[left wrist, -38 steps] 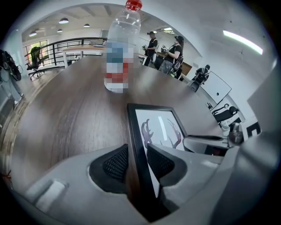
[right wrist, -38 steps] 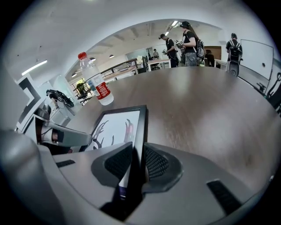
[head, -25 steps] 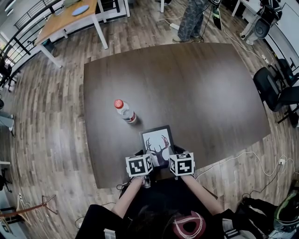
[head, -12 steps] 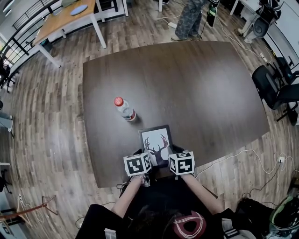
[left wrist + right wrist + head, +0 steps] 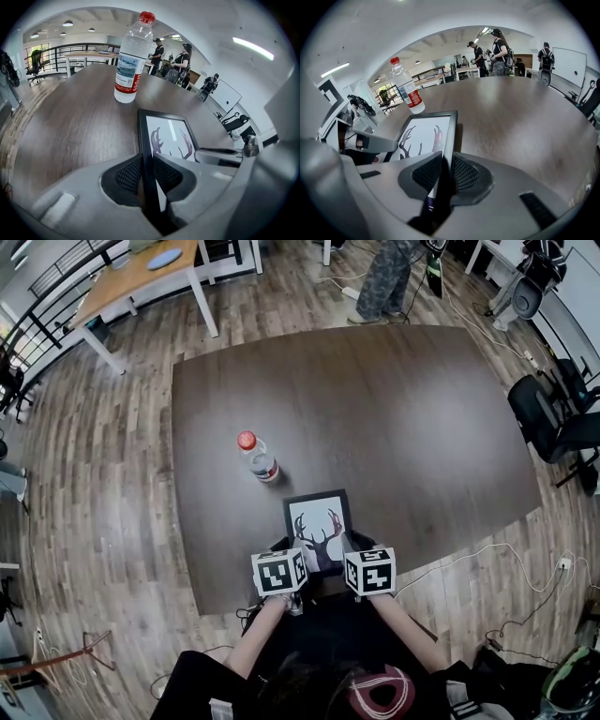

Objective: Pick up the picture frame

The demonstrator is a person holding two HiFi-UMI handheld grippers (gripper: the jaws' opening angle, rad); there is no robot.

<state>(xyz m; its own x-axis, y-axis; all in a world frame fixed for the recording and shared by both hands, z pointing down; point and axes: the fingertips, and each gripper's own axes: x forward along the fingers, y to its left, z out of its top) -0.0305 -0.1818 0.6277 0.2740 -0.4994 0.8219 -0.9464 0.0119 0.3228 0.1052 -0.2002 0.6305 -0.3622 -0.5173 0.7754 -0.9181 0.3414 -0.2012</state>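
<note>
Tightened since a second ago, my left claw (image 5: pixel 146 174) grips the picture frame (image 5: pixel 320 524) by its left edge.
Opposite, my right claw (image 5: pixel 443 174) clamps its right edge; a water bottle (image 5: pixel 256 456) stands beyond.

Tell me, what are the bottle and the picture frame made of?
The bottle looks like clear plastic: see-through walls, a red cap. The picture frame has a smooth black rim, maybe plastic or painted wood; I cannot tell which.

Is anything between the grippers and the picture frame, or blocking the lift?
Nothing visible. The left gripper and right gripper each clamp a side edge of the picture frame; the bottle stands apart, beyond its far left corner.
</note>
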